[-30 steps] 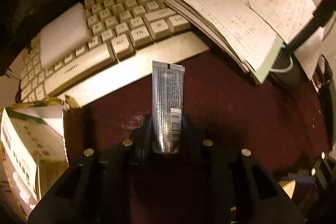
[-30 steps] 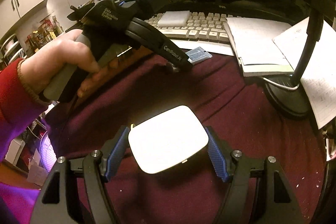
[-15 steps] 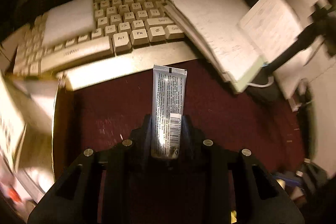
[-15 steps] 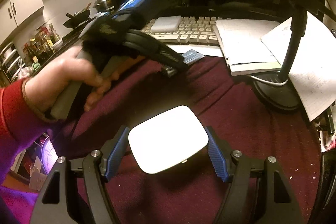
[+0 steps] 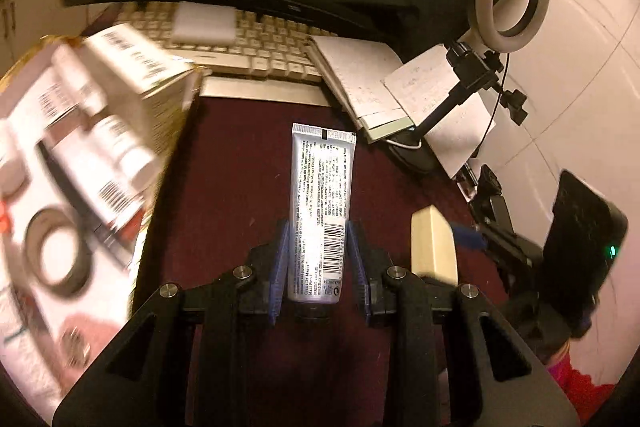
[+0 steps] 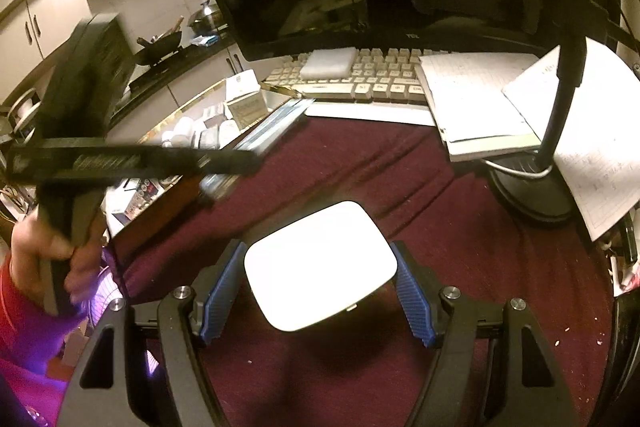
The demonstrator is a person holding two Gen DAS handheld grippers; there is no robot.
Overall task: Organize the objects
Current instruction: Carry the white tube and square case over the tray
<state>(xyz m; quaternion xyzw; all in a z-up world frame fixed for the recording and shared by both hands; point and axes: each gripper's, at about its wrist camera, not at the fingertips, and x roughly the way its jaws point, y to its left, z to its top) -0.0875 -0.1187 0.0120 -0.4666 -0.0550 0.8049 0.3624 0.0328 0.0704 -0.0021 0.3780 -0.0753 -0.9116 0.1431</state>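
Left wrist view: the left gripper (image 5: 318, 259) has its 2 blue pads clamped on a silver tube (image 5: 322, 203), which points out past the fingertips with its crimped end toward the keyboard (image 5: 256, 47). The open box (image 5: 80, 163) of small bottles and a tape ring lies just left of the tube, blurred by motion. My judgement is that the step in hand is carrying the tube to that box. To do it well, keep the grip firm, bring the tube over a free spot between the bottles, lower it lengthwise, and only then let go, so it does not catch the box's gold rim.

In the right wrist view the right gripper (image 6: 320, 291) has its jaws apart on either side of a white rounded device (image 6: 320, 263) lying on the dark red cloth (image 6: 460, 247), right of the box; whether the pads touch it I cannot tell.

Compared with 1 second ago, the left gripper has swung toward the box, which now fills far more of its view, and the keyboard sits further off. The grip on the tube is unchanged. The right gripper and the white device have stayed put.
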